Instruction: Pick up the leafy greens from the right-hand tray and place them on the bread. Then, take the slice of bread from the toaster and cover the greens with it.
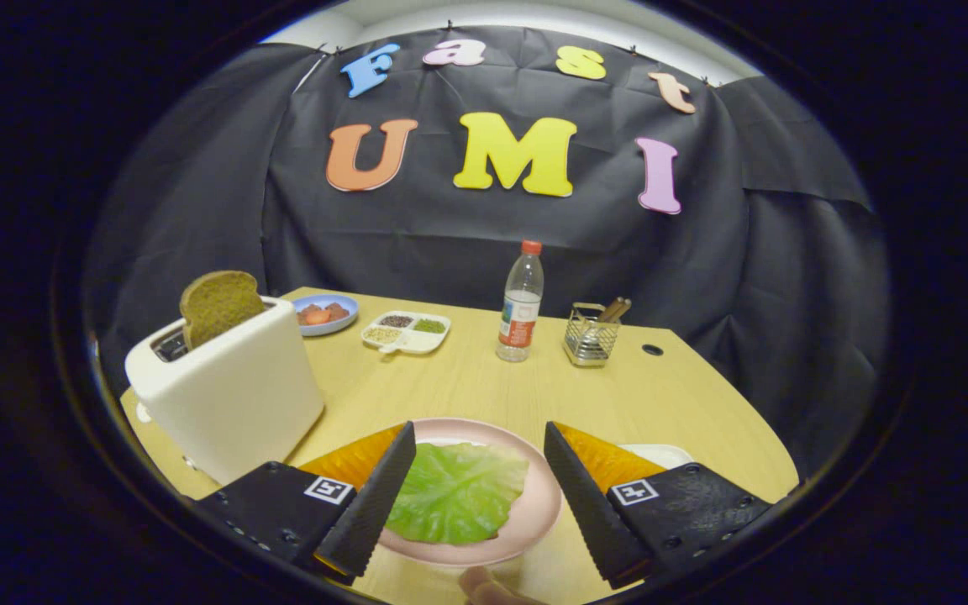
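The pink plate (pixel 544 496) serves as the landmark: it sits on the bench (pixel 484 386) between the two fingers of the tongs (pixel 476 496), which stand wide apart and hold nothing. On the plate lies one leaf of leafy greens (pixel 457 491), spread flat; whether bread lies under it cannot be told. Just right of the plate, a white tray (pixel 660 455) peeks out from behind the right finger.

Left of the plate stands one white toaster (pixel 228 391), and one brown slice of bread (pixel 217 305) sticks up from its slot. Beyond the plate and to the left, behind the toaster, a small blue dish (pixel 341 320) carries reddish pieces of food. Next to it, a white divided dish (pixel 408 333) holds dark, green and pale fillings in separate compartments. Straight beyond the plate stands one clear bottle (pixel 521 304) with a red cap, upright. To the right of the bottle, a wire basket (pixel 591 337) holds a few upright sticks or utensils.

The bench is pale wood with a small round hole (pixel 652 349) near the basket. Black cloth (pixel 786 277) hangs behind and around it as the booth's wall. A fingertip (pixel 488 588) shows at the near rim of the plate.
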`<state>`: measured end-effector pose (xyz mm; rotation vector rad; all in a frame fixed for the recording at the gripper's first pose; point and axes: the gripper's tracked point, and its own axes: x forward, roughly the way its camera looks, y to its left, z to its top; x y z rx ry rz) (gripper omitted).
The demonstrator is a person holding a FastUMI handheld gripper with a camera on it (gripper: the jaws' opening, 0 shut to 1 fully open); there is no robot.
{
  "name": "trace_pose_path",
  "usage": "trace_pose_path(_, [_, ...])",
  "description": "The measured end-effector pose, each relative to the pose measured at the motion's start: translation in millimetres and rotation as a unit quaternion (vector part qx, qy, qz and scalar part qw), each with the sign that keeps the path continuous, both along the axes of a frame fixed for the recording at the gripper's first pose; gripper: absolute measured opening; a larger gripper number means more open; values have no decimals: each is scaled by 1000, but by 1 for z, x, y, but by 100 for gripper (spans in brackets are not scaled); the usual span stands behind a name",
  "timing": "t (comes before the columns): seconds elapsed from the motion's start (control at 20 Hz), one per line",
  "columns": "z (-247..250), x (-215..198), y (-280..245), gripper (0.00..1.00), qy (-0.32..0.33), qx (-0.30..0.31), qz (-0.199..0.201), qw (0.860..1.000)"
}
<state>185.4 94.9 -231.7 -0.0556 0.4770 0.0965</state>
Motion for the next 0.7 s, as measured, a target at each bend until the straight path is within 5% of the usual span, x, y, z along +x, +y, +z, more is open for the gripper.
trace_pose_path(0.35, [66, -20, 61, 95, -14, 38, 27, 999])
trace_pose_path(0.7, [98, -18, 159, 95, -28, 76, 98, 992])
